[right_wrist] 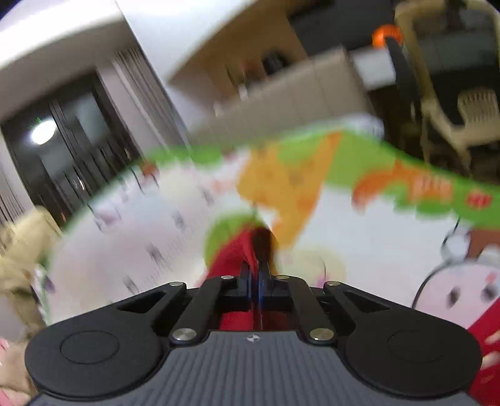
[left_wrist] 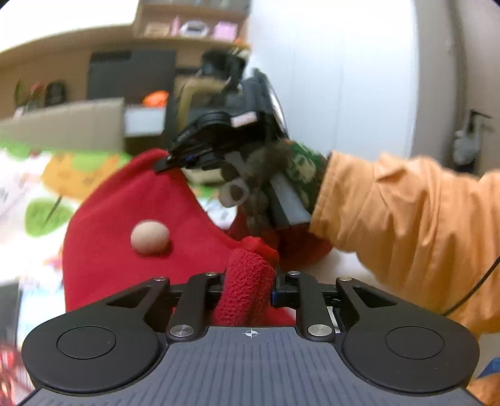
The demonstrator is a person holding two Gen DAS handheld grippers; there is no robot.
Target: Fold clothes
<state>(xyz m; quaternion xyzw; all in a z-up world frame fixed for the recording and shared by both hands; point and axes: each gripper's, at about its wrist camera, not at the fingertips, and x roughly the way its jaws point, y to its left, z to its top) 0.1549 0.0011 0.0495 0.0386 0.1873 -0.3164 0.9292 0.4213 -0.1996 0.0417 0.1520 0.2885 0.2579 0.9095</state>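
The red fleece garment (left_wrist: pixel 125 218) hangs in the air between the two tools, lifted off the colourful play mat (right_wrist: pixel 343 243) below, with a pale round button (left_wrist: pixel 150 238) showing on its face. The left hand-held gripper (left_wrist: pixel 248 281) is clamped on a bunched red edge right at its own tips. The right hand-held gripper (left_wrist: pixel 165 160) is pinched shut on another edge of the same cloth, up and ahead of the left one; in its own view (right_wrist: pixel 258 271) the jaws are pressed together with red fabric between them. So the garment's stretched span runs from the near grip away and upward to the far one (that line is what any fold would turn on). Neither tool is nearer: both already hold it. A gloved hand (left_wrist: pixel 281 175) and orange sleeve (left_wrist: pixel 406 225) carry the right tool. Both views are motion-blurred, so how many layers hang together cannot be told. Behind stand a cardboard box (left_wrist: pixel 72 125) and wooden shelves (left_wrist: pixel 187 28).
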